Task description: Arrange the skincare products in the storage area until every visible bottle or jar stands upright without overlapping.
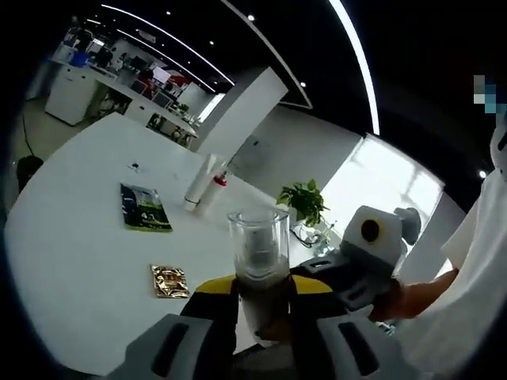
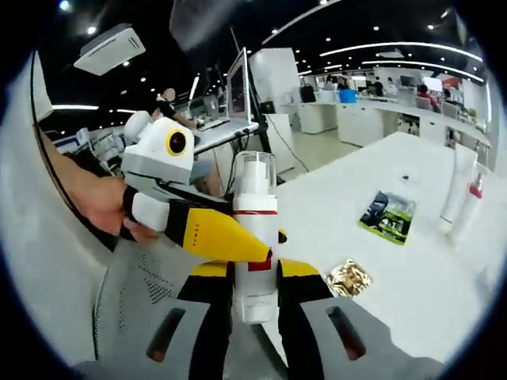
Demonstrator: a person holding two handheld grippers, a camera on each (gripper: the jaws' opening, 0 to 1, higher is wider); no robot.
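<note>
Both grippers clamp one white pump bottle with a clear cap (image 2: 255, 237) above the table edge: the right gripper (image 2: 255, 309) grips its lower body, the left gripper (image 1: 265, 317) grips it too. Beyond lies a broad white table (image 1: 79, 253) carrying a gold foil sachet (image 1: 169, 280), a green printed packet (image 1: 145, 207) and two white tubes (image 1: 204, 186). Behind it are a potted green plant (image 1: 304, 201), office desks and ceiling light strips.
</note>
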